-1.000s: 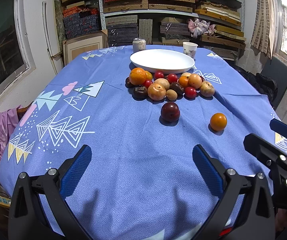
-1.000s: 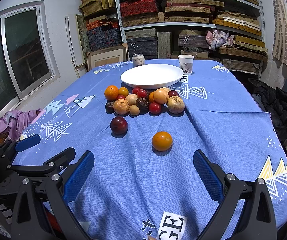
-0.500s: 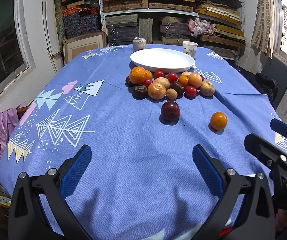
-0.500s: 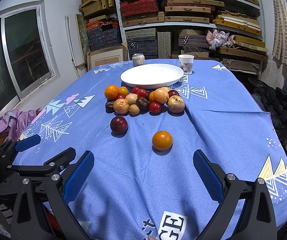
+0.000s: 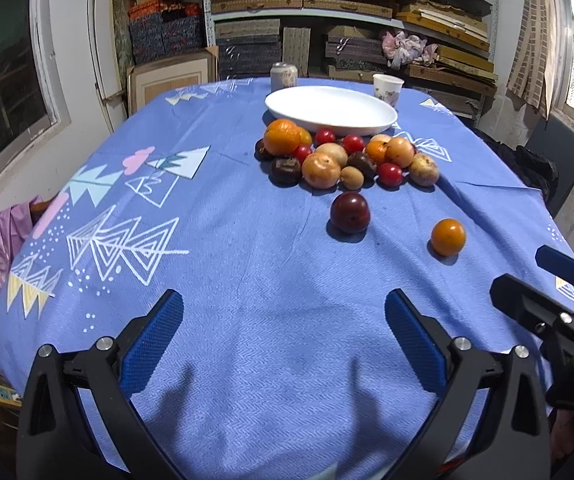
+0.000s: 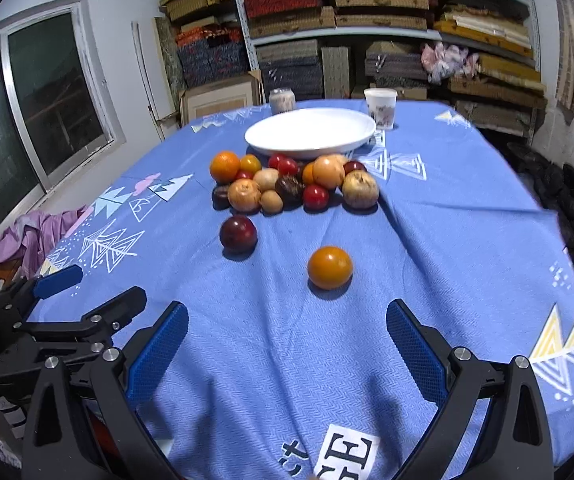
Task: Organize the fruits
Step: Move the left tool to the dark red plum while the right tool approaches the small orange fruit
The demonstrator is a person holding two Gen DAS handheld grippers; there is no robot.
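Hovering at the surface's (image 5: 227,240) near edge, the left tool (image 5: 283,344) was spread and empty; a dark plum (image 6: 238,233) and an orange (image 6: 329,267) lay apart from the fruit pile (image 6: 291,186) beside the white plate (image 6: 311,132); the right tool (image 6: 287,350) was likewise spread.

One white plate (image 6: 310,132), one paper cup (image 6: 381,107) and one can (image 6: 282,100) stand on the counter. Just in front of the plate lies one cluster of roughly fifteen fruits (image 6: 291,184), some partly hidden. Nearer than the cluster sit two loose fruits: one dark red plum (image 6: 238,234) and one orange (image 6: 329,267).
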